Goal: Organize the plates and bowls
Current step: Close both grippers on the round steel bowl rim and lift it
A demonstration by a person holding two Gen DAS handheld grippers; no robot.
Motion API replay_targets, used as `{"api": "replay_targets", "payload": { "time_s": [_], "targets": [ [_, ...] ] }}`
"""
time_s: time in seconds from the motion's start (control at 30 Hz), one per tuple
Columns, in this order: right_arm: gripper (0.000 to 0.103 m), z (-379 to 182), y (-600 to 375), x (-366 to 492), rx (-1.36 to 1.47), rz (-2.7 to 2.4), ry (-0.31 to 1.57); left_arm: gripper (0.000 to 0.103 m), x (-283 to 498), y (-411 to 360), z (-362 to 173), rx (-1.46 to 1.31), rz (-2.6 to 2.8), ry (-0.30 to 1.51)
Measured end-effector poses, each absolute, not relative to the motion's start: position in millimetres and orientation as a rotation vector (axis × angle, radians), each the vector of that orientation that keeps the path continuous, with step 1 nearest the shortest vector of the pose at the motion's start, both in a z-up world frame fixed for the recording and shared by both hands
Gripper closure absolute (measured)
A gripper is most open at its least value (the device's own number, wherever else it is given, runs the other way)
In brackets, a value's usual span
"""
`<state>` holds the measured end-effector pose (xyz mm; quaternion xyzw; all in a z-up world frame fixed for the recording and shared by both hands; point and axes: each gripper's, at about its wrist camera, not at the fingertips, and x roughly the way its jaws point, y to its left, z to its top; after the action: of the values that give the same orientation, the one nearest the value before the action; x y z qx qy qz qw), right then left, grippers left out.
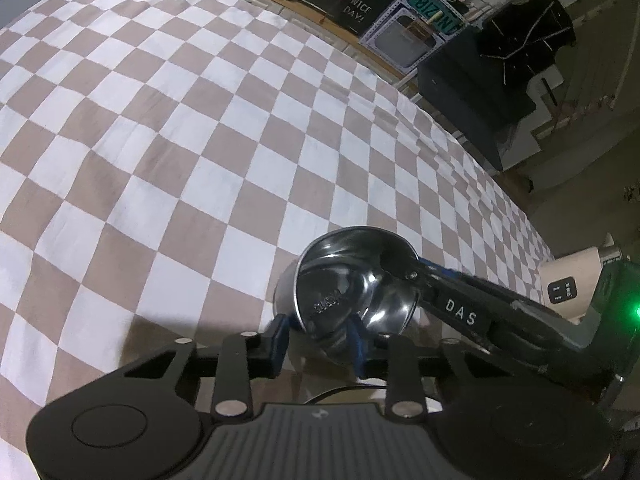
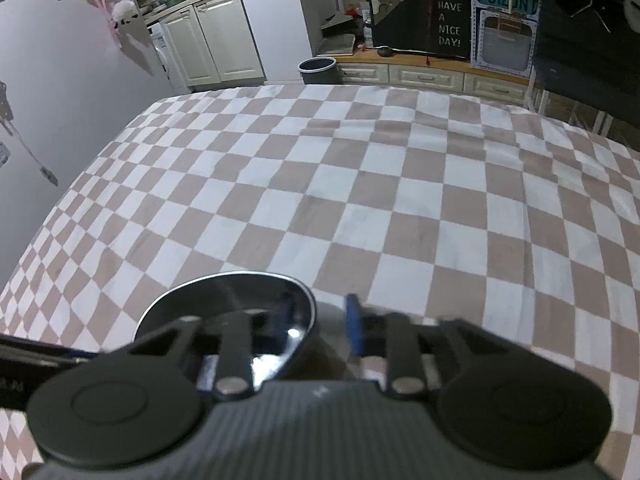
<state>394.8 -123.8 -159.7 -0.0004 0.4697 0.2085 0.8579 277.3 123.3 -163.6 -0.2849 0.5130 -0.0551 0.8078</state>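
A shiny steel bowl (image 1: pixel 352 280) is tilted on its side above the checkered cloth, held between both grippers. My left gripper (image 1: pixel 318 338) has its blue-padded fingers on either side of the bowl's near rim and wall. My right gripper (image 1: pixel 416 270) reaches in from the right with one finger inside the bowl. In the right wrist view the same bowl (image 2: pixel 228 312) sits at the lower left, and the right gripper (image 2: pixel 320 320) straddles its rim, the jaws still apart with a gap at the outer finger. No plates are visible.
The checkered pink and white cloth (image 2: pixel 360 184) covers the whole surface. A dark bin (image 2: pixel 318 70) stands beyond the far edge. A wooden counter with a "HAVE A NICE DAY!" sign (image 2: pixel 450 24) runs along the back. A dark cabinet (image 1: pixel 476 96) stands off the right edge.
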Motion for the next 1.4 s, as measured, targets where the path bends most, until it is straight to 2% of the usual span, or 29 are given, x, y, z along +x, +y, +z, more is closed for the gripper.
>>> {"api": "replay_targets", "payload": {
  "time_s": [0.07,0.53,0.73,1.17,1.27,1.4],
  "targets": [
    [0.090,-159,-122,392,-0.005,0.446,0.986,0.072,277,124,-163,-0.618,-0.120,1.093],
    [0.091,-127,-138,369,0.017,0.375,0.931,0.073,266,109,-131,-0.545,-0.161,0.998],
    [0.091,-108,-160,356,0.055,0.339,0.903,0.081,258,96,-115,-0.529,-0.188,0.958],
    [0.092,-68,-229,309,0.134,0.271,0.843,0.082,231,43,-80,-0.458,-0.291,0.893],
    [0.092,-61,-244,297,0.143,0.254,0.829,0.087,223,30,-72,-0.447,-0.320,0.882],
    [0.093,-50,-267,280,0.177,0.229,0.800,0.087,215,10,-65,-0.434,-0.358,0.870]
  ]
}}
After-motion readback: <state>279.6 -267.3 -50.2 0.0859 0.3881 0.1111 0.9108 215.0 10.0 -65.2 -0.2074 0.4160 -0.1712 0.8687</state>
